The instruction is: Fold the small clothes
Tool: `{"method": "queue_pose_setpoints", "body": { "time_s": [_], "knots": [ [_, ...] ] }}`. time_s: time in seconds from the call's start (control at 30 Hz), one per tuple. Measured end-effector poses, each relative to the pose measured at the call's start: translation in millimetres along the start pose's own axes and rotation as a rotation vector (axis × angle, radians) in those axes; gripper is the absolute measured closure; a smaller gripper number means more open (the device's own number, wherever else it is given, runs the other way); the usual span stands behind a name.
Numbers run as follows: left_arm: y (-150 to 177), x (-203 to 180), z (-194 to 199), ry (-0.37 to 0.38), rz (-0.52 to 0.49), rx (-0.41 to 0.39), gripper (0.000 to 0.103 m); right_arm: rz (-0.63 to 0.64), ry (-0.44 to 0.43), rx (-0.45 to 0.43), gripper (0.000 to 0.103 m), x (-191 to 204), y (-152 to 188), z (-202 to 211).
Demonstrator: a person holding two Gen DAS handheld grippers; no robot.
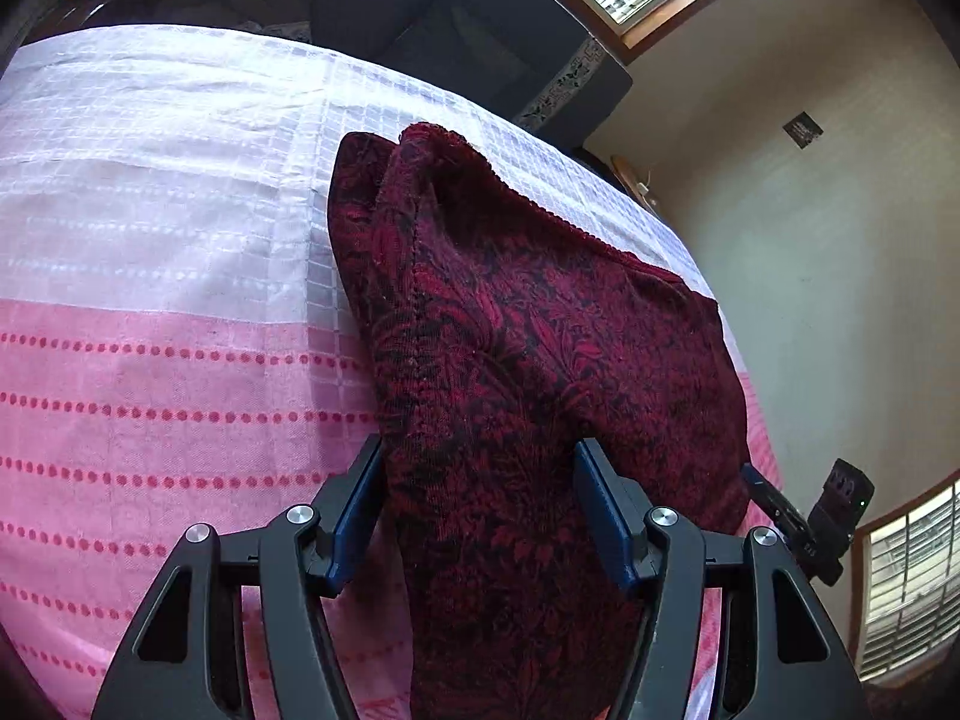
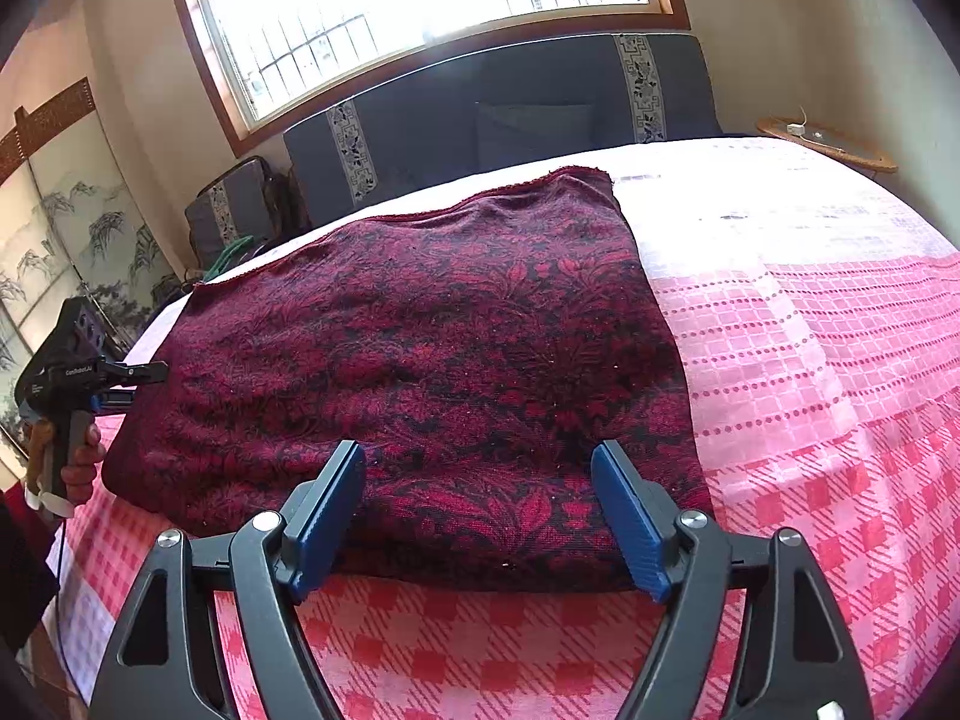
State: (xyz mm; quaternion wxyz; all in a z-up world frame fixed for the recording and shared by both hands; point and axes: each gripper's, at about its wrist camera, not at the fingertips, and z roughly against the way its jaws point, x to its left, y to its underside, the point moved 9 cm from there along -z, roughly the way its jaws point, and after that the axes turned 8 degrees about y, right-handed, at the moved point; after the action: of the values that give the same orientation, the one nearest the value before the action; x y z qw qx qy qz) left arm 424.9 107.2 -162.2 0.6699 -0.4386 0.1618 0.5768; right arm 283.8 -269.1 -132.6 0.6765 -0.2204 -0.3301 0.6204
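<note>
Blue-padded jaws of both grippers sit nearest each lens, and the items follow by size.

Bed [image 2: 840, 360]: the largest item, covered by a pink and white spread with checks and dotted rows. It serves as the folding surface and carries the garment.

Headboard [image 2: 510, 114]: dark, with two pale patterned bands, under a bright window [image 2: 420, 0].

Painted screen [image 2: 54, 228]: mountain and tree scene, on the left of the right wrist view.

Garment [image 2: 420, 348]: dark red knit with a black leaf pattern and a scalloped far edge. It lies on the bed, seemingly doubled into a thick slab. In the left wrist view one end rises in a loose hump [image 1: 432, 180], probably because the layers have not been pressed flat.

Left gripper [image 1: 480, 504]: jaws spread wide on either side of a ridge of the cloth, pads not pressing it, so the hold reads as released. The placement suggests a pinch being lined up for the next fold.

Right gripper [image 2: 480, 504]: jaws likewise spread apart over the near edge of the garment, gripping nothing. Both tools sit at adjacent sides of the cloth, likely so an edge can be lifted evenly.

Writing: the left gripper, seen from the right wrist, carries a small white label on its body [image 2: 75, 372]; it is too small to read with confidence. No other text is legible.
</note>
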Motion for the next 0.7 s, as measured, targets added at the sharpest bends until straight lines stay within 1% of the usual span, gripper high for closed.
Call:
{"method": "queue_pose_setpoints", "body": {
  "time_s": [0.13,0.2,0.23,0.3,0.37,0.4,0.47,0.57,0.7],
  "knots": [
    [-13,0,-7,0.065,-0.004,0.034,0.04,0.003,-0.003,0.002,0.025,1,0,0],
    [-23,2,-9,0.08,0.042,0.039,0.04,0.004,-0.005,0.004,0.024,2,0,0],
    [-24,4,-9,0.075,0.068,0.038,0.041,0.006,-0.005,0.005,0.023,2,0,0],
    [-24,3,-10,0.024,0.078,0.03,0.049,0.01,-0.008,0.008,0.022,4,1,-1],
    [-20,-4,-11,-0.019,0.063,0.01,0.06,0.009,-0.014,0.007,0.021,4,0,-1],
    [-20,-8,-9,-0.037,0.054,-0.003,0.063,0.006,-0.017,0.004,0.021,4,0,0],
    [-23,-17,-6,-0.075,0.039,-0.031,0.076,-0.006,-0.026,-0.006,0.021,3,-1,1],
    [-25,-28,-3,-0.123,0.052,-0.061,0.079,-0.042,-0.053,-0.038,0.02,-2,-3,8],
    [-27,-46,-2,-0.197,0.047,-0.094,0.08,-0.085,-0.079,-0.067,0.018,-8,-6,14]
  ]
}}
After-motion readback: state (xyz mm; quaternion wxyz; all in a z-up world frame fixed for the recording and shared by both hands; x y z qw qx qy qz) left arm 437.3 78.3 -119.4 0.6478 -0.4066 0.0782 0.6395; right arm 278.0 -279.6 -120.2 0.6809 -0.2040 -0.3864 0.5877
